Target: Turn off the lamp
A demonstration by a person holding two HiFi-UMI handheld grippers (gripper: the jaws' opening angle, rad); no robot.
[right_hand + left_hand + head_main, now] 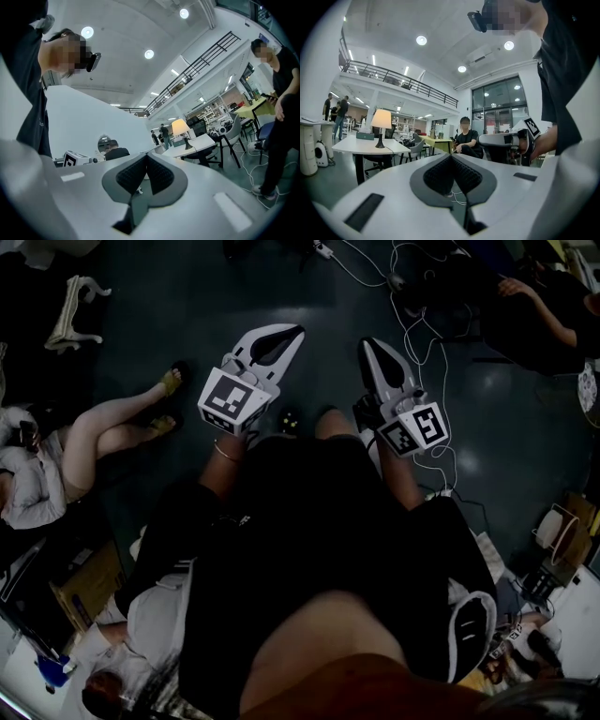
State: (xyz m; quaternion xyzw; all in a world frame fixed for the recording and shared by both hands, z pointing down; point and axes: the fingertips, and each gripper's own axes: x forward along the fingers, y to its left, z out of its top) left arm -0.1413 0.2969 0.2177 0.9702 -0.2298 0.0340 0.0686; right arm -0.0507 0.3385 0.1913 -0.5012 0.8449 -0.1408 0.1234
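both left claw and right claw are closed, empty; far lamp looks light, tippy, best held at its stem.

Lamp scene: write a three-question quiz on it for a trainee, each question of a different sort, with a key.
1. True or false: the lamp is lit.
2. The lamp stands on: A the floor; B a white table; C a chair.
3. Fill in: the left claw and the right claw are both ___, with nothing between their jaws.

Key: 1 true; 2 B; 3 shut.
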